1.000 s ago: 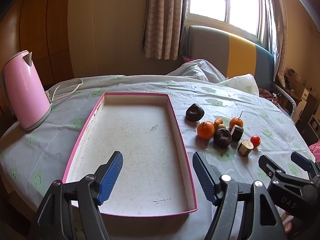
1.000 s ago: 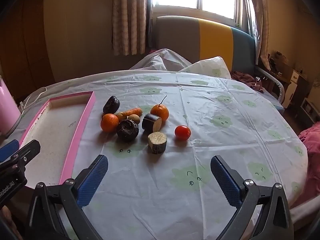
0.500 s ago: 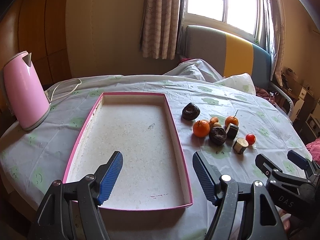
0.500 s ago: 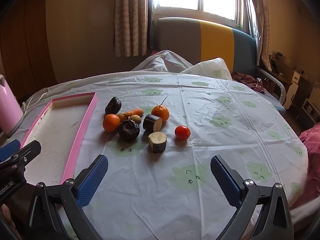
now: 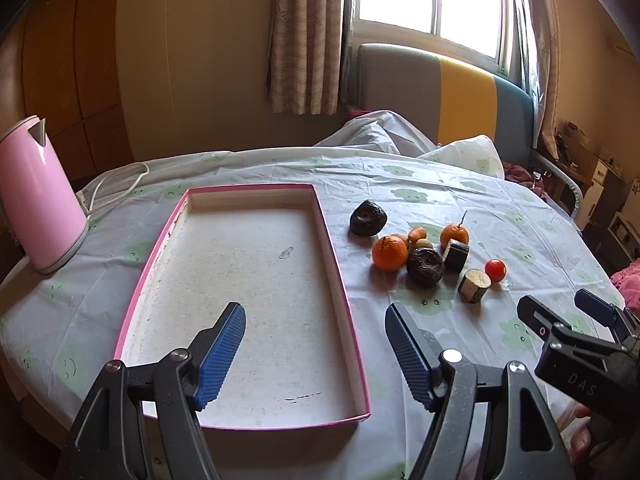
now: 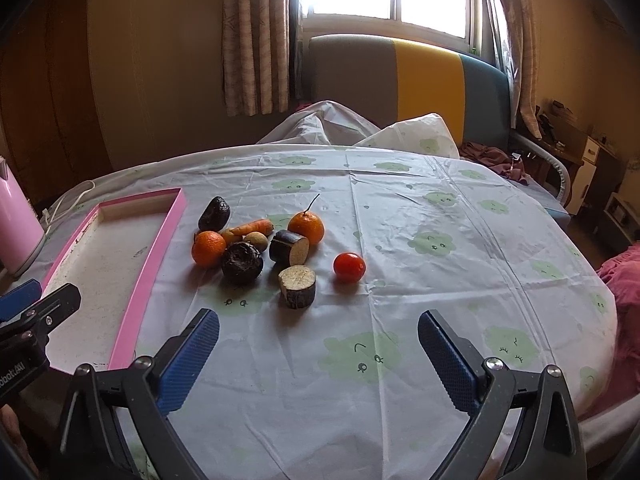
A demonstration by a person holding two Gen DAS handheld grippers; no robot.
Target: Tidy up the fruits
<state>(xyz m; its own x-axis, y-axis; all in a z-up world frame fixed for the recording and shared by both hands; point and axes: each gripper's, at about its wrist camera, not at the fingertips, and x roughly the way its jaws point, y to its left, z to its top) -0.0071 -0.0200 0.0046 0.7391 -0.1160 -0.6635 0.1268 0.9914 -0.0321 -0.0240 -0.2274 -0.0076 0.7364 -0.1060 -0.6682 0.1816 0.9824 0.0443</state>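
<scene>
Waiting at 12 o'clock from the wide-open, empty right gripper (image 6: pixel 318 354), the little pile of round orange, red and dark fruits (image 6: pixel 276 246) is bunched on the cloud-print tablecloth (image 6: pixel 440 280). The flat pink-rimmed tray (image 5: pixel 340 280) is kept bare at 9 o'clock of the pile, likely so fruit can be put in. The left gripper (image 5: pixel 316 350) is held open and empty above the tray.

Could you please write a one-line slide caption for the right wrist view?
Open right gripper faces tangerines, a tomato and cut pieces beside the empty pink tray.

Both wrist views look forward across the table (image 5: pixel 460 200), sharing the fruit cluster (image 6: pixel 256 248).
</scene>
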